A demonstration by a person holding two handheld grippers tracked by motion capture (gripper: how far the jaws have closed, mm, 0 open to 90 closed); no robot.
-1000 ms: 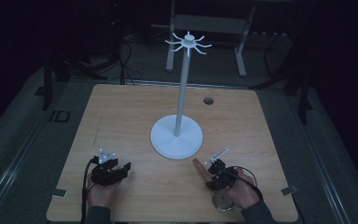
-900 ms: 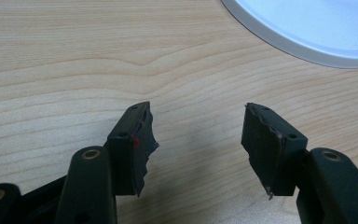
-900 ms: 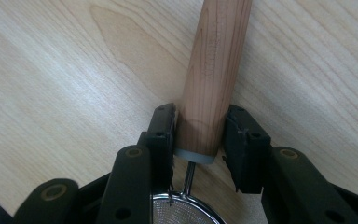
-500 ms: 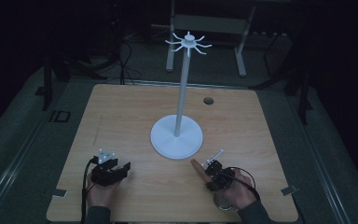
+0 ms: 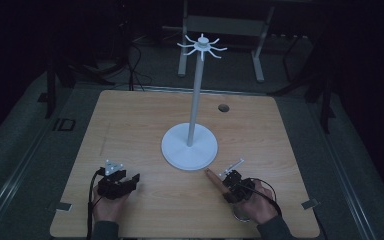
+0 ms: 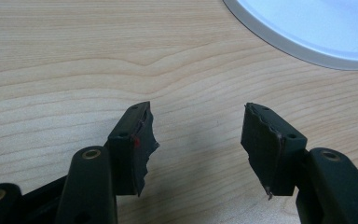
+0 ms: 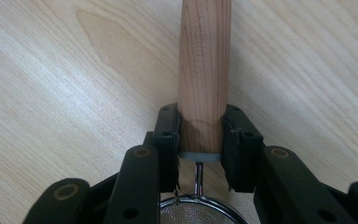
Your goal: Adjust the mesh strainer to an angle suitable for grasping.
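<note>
A white stand rises from a round base (image 5: 188, 146) mid-table, with a thin pole (image 5: 195, 100) and a crown of hooks (image 5: 201, 46). My right gripper (image 5: 227, 187) lies near the front right and is shut on the wooden handle (image 7: 204, 60) of a small strainer. The handle (image 5: 213, 177) points toward the base, and the steel mesh bowl (image 7: 198, 212) sits behind the jaws. My left gripper (image 5: 131, 181) rests at the front left, open (image 6: 198, 126), with bare wood between its fingers. The base's rim (image 6: 317, 28) lies ahead of it.
The wooden table (image 5: 130, 125) has a small round hole (image 5: 223, 107) at the back right. Dark floor, cables and metal frame legs (image 5: 257, 55) lie beyond the far edge. A hand holds each gripper at the front edge.
The right gripper with the strainer has shifted very slightly to the left. The left gripper has stayed where it was.
</note>
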